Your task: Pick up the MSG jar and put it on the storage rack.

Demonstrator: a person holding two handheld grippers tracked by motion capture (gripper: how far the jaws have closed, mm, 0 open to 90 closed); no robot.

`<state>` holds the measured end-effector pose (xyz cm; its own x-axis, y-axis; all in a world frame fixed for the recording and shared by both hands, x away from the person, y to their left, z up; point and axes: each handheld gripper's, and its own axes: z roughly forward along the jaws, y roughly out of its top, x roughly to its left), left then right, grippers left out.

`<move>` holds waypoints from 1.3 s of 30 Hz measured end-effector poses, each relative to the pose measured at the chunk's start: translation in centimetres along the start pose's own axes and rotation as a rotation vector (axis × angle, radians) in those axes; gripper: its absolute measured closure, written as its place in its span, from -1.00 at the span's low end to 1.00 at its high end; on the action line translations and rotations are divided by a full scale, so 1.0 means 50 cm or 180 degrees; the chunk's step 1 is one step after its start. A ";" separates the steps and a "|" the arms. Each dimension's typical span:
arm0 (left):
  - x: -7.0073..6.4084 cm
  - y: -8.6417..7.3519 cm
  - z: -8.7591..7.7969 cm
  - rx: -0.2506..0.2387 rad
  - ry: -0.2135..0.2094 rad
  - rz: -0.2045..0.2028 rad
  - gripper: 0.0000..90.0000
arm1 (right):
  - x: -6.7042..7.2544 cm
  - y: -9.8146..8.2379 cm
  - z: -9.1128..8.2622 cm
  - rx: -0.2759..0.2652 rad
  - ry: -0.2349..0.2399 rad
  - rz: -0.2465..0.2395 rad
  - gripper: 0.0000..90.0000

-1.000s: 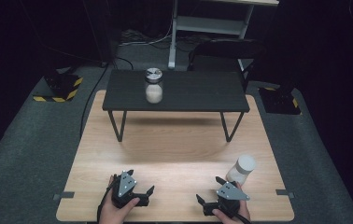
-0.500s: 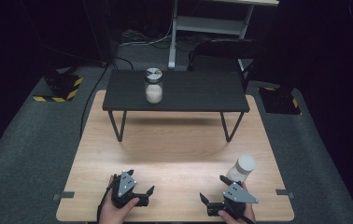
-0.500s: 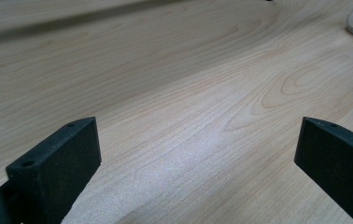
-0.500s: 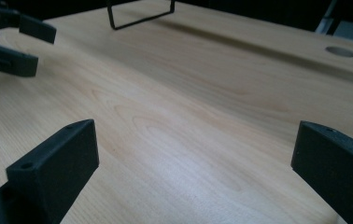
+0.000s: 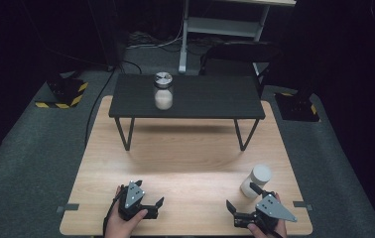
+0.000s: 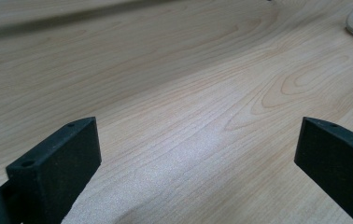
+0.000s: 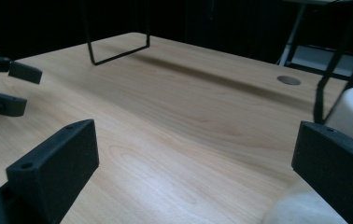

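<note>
Right now both grippers spread wide: right gripper (image 5: 243, 198) just beside white jar (image 5: 256, 180), left gripper (image 5: 154, 206) low over table (image 5: 185, 163).

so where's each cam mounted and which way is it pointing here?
High view: fixed above the person's side, looking forward and down on the wooden table; shows both hands, the left gripper, the right gripper, the white-lidded jar and the metal-lidded jar on the black bench.
Left gripper view: rides the left gripper, low over the wood, its open jaws below.
Right gripper view: rides the right gripper, facing across the table, its open jaws below.
Shared: both gripper views catch the white-lidded jar at their right edge.
</note>
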<state>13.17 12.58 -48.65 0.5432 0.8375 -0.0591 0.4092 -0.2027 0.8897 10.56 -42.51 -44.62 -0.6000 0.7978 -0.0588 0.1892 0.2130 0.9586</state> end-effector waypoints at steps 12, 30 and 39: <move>0.003 0.000 0.000 -0.0002 -0.0019 -0.0006 -0.99 | -0.019 0.002 -0.042 -0.0176 -0.0223 0.0081 -1.00; 0.002 -0.001 0.000 -0.0007 -0.0023 0.0009 -0.99 | -0.044 -0.021 -0.035 -0.0119 -0.0520 0.0238 -1.00; -0.001 -0.002 -0.001 -0.0018 -0.0017 0.0034 -0.99 | -0.054 -0.026 -0.008 -0.0097 -0.0581 0.0286 -1.00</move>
<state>13.09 12.60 -48.71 0.5515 0.8326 -0.0519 0.3992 -0.2088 0.8928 11.63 -45.15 -45.59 -0.4306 0.9023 -0.0196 0.2102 0.1214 0.9701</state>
